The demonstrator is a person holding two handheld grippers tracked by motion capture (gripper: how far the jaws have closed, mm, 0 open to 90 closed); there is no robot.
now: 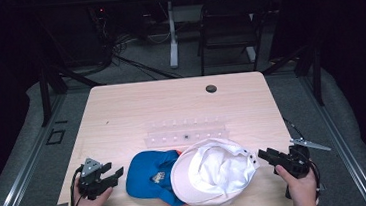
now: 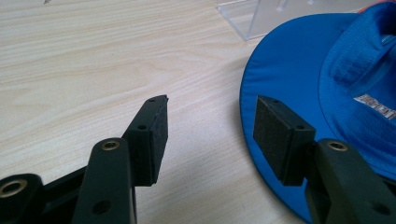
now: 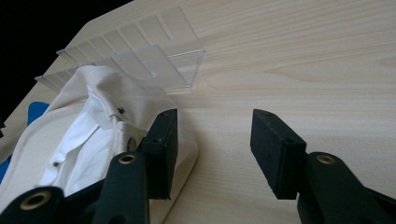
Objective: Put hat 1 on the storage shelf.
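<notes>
A blue hat (image 1: 150, 176) lies upside down near the table's front edge, and a white hat (image 1: 212, 170) lies upside down on its right side, overlapping it. My left gripper (image 1: 116, 173) stands open just left of the blue hat's brim (image 2: 280, 79), with bare table between its jaws. In its own view my left gripper (image 2: 210, 126) has its right jaw over the brim's edge. My right gripper (image 1: 265, 154) is open just right of the white hat (image 3: 93, 140). Seen from its own camera, my right gripper (image 3: 212, 140) has its left jaw over that hat's brim.
A clear plastic rack (image 1: 187, 131) with several slots lies behind the hats, also seen as a clear rack (image 3: 140, 60) past the white hat. A dark round grommet (image 1: 211, 88) sits at the table's far side. A black chair (image 1: 227, 24) stands beyond the table.
</notes>
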